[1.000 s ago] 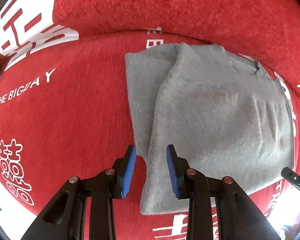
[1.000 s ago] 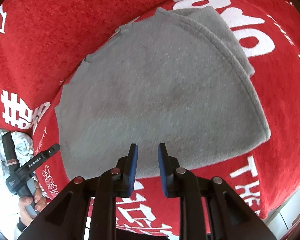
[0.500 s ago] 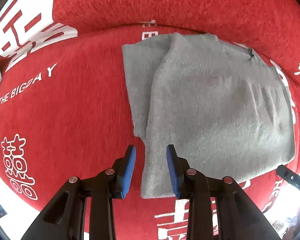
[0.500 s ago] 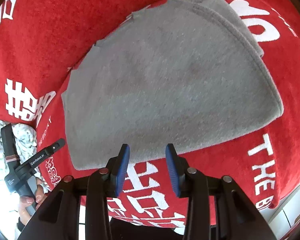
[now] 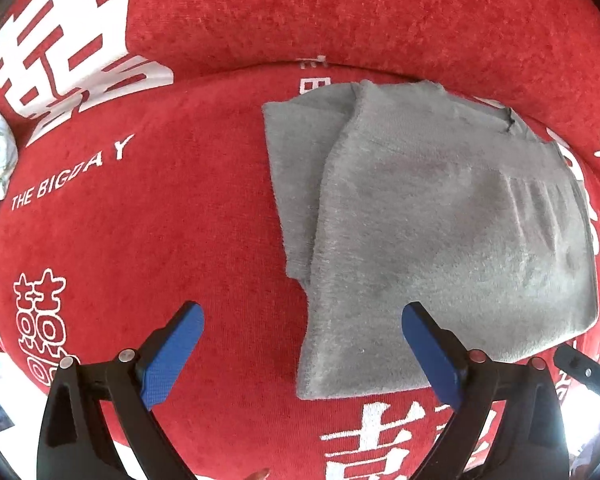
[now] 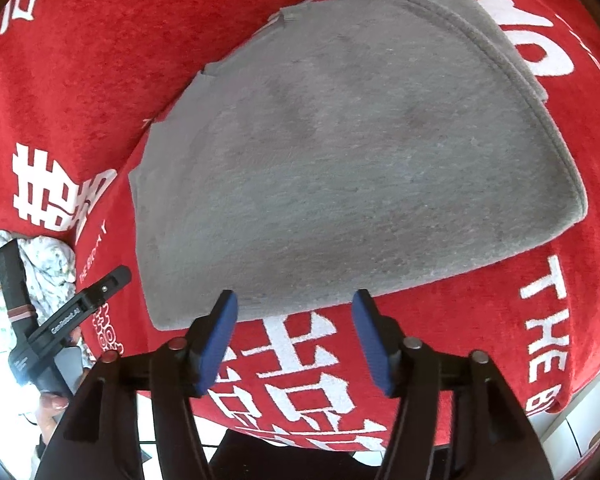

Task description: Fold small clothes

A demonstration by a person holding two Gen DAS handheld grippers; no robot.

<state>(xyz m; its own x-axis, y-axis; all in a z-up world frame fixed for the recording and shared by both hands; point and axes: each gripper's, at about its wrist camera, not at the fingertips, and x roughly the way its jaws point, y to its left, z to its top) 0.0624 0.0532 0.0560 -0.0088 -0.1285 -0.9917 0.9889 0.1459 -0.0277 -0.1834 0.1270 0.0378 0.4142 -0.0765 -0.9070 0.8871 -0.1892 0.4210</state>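
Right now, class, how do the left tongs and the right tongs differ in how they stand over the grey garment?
The left tongs gape wider than the right tongs; both have just been opening. The left tongs straddle the grey garment at its near corner, while the right tongs sit just short of its near edge, over red cloth. Both have blue pads and grip nothing.

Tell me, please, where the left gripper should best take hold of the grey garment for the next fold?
Probably the near-left corner of the grey garment, coming straight down from above. It lies flat on the red cover, so only an edge can be pinched, and that corner sits between the open left gripper fingers.
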